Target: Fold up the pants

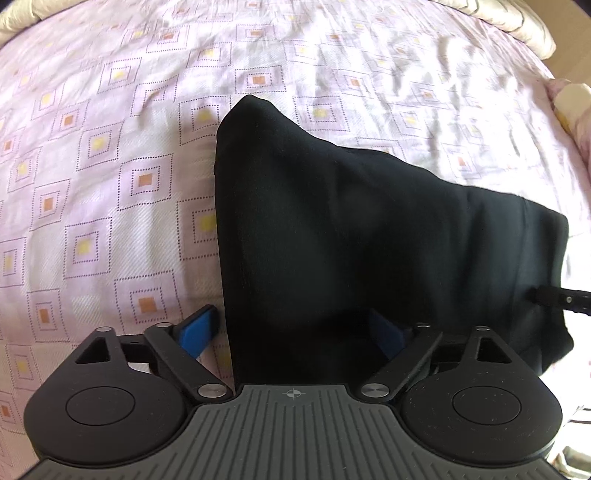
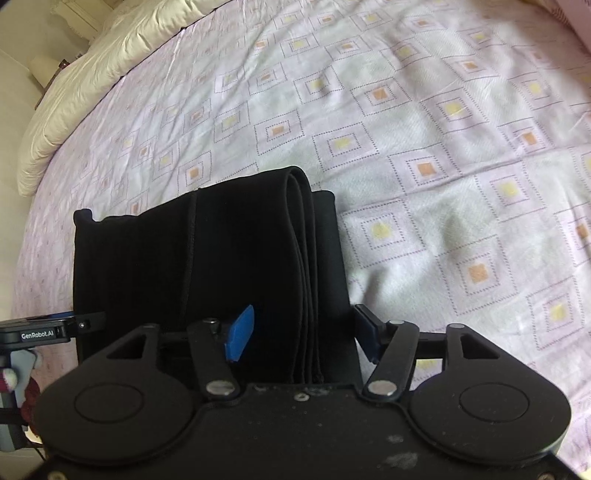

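Observation:
The black pants (image 1: 351,229) lie folded into a thick stack on the bed sheet (image 1: 92,184). In the right wrist view the pants (image 2: 207,266) show several stacked layers along their right edge. My left gripper (image 1: 291,332) stands open over the stack's near left corner. One blue pad (image 1: 197,330) is just off the fabric's left edge and the other is over the cloth. My right gripper (image 2: 303,332) is open astride the layered edge, its pads apart from the cloth. Each gripper shows at the edge of the other's view: the right gripper (image 1: 561,297) and the left gripper (image 2: 48,330).
The sheet (image 2: 443,166) is pale pink with dotted squares and spreads wide beyond the pants. A cream duvet (image 2: 92,74) lies bunched along the far side of the bed, and its roll (image 1: 517,26) also rims the far right corner. A lamp (image 2: 42,66) stands beyond it.

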`<state>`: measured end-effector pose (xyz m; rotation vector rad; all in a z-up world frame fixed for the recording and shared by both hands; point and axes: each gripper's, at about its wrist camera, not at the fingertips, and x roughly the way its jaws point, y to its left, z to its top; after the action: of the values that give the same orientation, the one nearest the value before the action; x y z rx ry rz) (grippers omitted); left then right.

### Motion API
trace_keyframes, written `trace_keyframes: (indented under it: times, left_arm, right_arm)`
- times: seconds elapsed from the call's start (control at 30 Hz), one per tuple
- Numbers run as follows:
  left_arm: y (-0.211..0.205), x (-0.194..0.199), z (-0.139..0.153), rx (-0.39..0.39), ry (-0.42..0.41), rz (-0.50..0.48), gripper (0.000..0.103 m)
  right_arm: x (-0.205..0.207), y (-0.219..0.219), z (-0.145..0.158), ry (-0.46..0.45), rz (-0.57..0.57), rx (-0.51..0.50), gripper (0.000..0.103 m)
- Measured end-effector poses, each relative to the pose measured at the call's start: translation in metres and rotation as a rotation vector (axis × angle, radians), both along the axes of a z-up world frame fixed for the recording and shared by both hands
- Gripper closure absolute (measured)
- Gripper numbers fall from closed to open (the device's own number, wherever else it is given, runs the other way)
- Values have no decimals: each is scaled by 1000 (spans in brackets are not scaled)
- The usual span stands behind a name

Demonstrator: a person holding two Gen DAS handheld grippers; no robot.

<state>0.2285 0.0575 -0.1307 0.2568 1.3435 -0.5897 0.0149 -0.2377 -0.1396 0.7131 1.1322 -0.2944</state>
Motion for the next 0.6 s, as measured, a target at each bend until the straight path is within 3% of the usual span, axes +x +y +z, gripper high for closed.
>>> trace_keyframes:
  times: [0.1,0.43,0.6]
  left_arm:
    - [0,4,-3,-21,18,28,0]
    - [-8,6,-8,-23,-9,26,0]
    - [-9,13,-8,-20,29,57,0]
  right_arm:
    - [8,-1,2,-9,9,26,25]
    - [15,-25,-5,-80,1,167,19]
    - [30,-34,-7,-49,22,207,19]
